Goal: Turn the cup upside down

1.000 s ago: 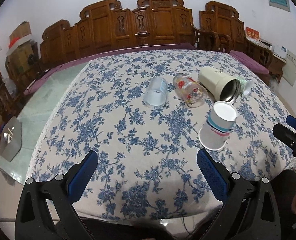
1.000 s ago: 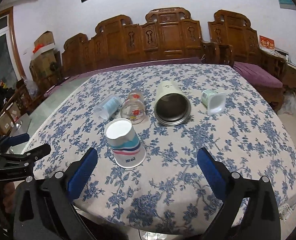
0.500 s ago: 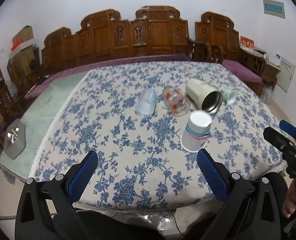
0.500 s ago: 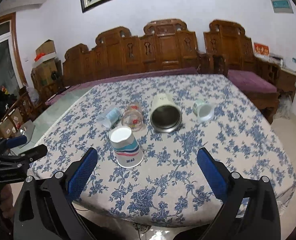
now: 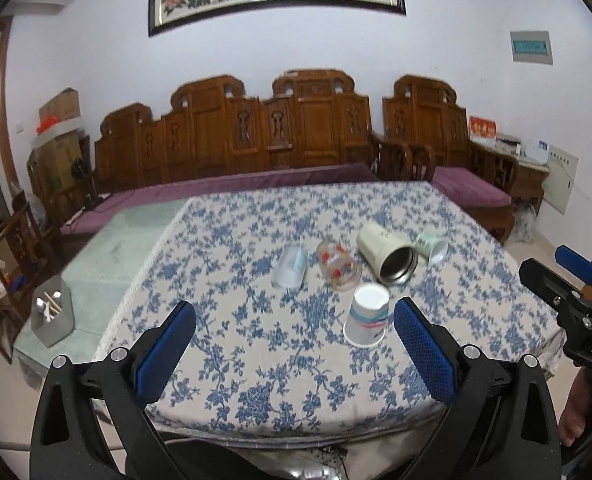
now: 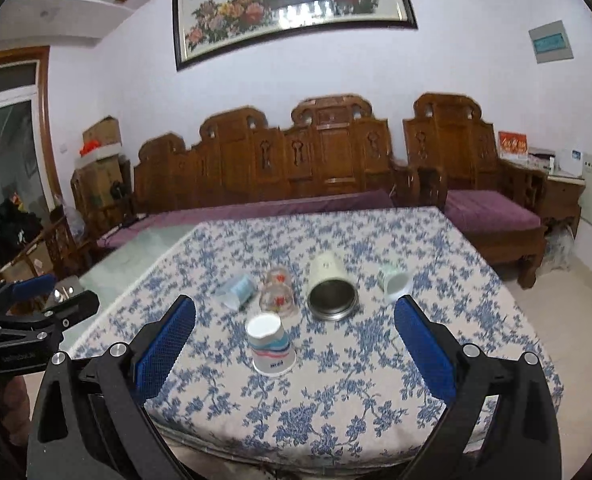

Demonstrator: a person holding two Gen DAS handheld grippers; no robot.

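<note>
Nearest the lens, both tools hang off the near edge of the table (image 5: pixel 224 412), jaws spread wide and gripping nothing: the left gripper (image 5: pixel 295 350) frames bare cloth, and the right gripper (image 6: pixel 295 350) frames the task's own object between its blue pads (image 6: pixel 164 342) without touching it. That object, a striped paper cup (image 6: pixel 271 345), already stands mouth-down on the blue-flowered tablecloth (image 6: pixel 336 392), its white base up, near the front edge and well apart from either tool (so the flip looks finished, or nearly so). Judging from this alone, the risks ahead are modest but real: a light paper cup could be toppled or crushed if a pad brushes it on any further reach, and it sits close enough to the cluster behind that a nudge could knock it into its neighbours. Just beyond it lie four vessels on their sides in a loose row: a clear plastic cup (image 6: pixel 238 291), a glass tumbler with red print (image 6: pixel 277 295), a cream steel-lined mug (image 6: pixel 330 292) with its open mouth toward the camera, and a small pale green cup (image 6: pixel 394 283); any of these could roll if the cloth is tugged. Farther back, carved wooden benches (image 6: pixel 328 160) with purple cushions line a white wall under a framed flower painting (image 6: pixel 292 4).
</note>
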